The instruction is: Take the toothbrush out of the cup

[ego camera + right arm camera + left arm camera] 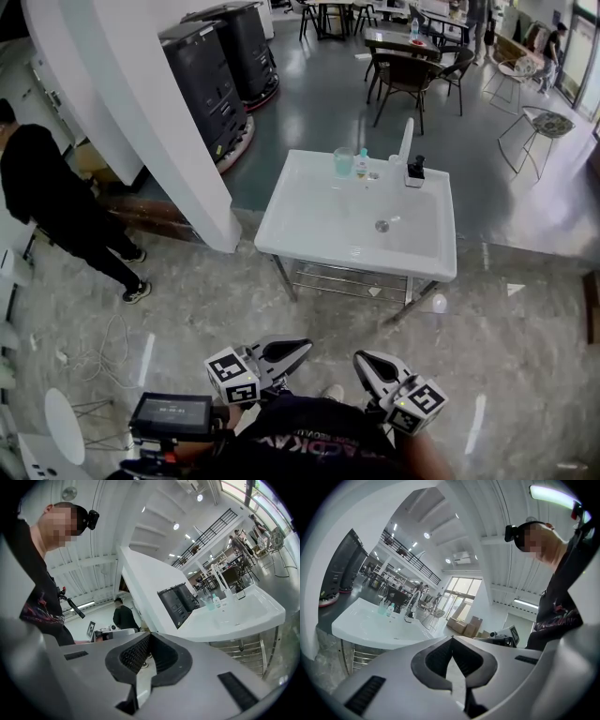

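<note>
- Room: open hall, grey floor, white sink (314, 234) on a metal stand in the middle. Task items?
- Cup (343, 161) stands on the back edge of the sink, just beside a small bottle (362, 166), with the tap (406, 139) toward the back right corner. The cup looks see-through and greenish. Toothbrush should be in it, but it's too small to make out from here.
- Grippers?
- 2, both low by the person's body and well apart from the sink. Left gripper (302, 347): its own view shows the tips meeting with nothing between them. Right gripper (364, 361): same, tips together and empty.
- So nothing has been started?
- Looks that way. The approach comes first.
- Handling guess?
- The toothbrush should be light, with a thin, stiff plastic handle that is probably smooth and a bit slippery. The cup is also light and likely to tip or slide on the glossy sink edge if the brush drags on its rim.
- Where to grab?
- On the handle above the cup rim, not on the bristles. Pinch it across the pads, then lift straight up. 1 gripper could steady the cup while the other pulls.
- Risks?
- Knocking over the bottle, or sending the cup off the back edge.
</note>
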Action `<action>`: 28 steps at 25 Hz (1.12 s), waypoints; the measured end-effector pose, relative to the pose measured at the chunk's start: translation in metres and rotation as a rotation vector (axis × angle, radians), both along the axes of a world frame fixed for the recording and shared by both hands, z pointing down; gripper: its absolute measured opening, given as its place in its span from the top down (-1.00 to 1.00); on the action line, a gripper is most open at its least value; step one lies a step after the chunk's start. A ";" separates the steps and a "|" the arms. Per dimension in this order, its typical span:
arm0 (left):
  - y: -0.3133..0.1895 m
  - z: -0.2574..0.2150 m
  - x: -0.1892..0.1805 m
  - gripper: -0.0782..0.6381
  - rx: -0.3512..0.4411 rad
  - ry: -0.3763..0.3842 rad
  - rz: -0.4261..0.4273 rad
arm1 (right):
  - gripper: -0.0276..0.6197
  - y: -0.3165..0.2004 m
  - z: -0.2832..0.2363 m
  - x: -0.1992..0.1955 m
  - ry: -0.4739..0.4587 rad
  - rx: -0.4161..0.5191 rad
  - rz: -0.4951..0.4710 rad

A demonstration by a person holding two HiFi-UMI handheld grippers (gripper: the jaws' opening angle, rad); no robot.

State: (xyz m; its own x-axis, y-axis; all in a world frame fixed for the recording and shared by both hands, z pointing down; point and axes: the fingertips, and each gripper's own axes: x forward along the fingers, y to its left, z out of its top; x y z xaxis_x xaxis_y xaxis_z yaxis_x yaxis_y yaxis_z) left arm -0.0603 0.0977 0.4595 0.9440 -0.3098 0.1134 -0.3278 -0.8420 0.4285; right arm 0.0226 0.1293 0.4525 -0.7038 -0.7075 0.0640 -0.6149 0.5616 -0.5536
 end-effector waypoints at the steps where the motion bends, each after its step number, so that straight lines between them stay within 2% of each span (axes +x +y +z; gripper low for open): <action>1: -0.003 -0.001 0.004 0.76 0.005 -0.003 -0.005 | 0.89 -0.001 -0.003 0.005 -0.013 -0.001 0.008; 6: -0.015 -0.006 0.014 0.76 0.035 -0.023 -0.024 | 0.89 -0.001 0.005 0.026 0.014 0.040 0.017; 10: -0.021 -0.012 0.017 0.76 0.053 -0.042 -0.030 | 0.89 -0.004 -0.004 0.031 -0.055 0.052 0.030; 14: -0.035 -0.012 0.015 0.76 0.061 -0.053 -0.033 | 0.89 -0.008 0.005 0.036 0.002 0.058 0.044; 18: -0.053 -0.003 0.019 0.76 0.050 -0.052 -0.019 | 0.89 -0.018 0.007 0.044 -0.023 0.042 0.093; 21: -0.074 0.005 0.021 0.76 0.049 -0.056 -0.004 | 0.89 -0.029 0.015 0.050 0.011 0.025 0.127; 28: -0.154 0.014 0.022 0.76 0.067 -0.065 0.019 | 0.89 -0.073 0.009 0.058 -0.016 0.019 0.240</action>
State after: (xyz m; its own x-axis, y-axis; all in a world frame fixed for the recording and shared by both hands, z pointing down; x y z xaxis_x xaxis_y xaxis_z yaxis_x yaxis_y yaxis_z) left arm -0.0387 -0.0558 0.4738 0.9410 -0.3011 0.1544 -0.3370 -0.8743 0.3493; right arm 0.0805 0.0568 0.4619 -0.5159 -0.8557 0.0391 -0.7233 0.4107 -0.5551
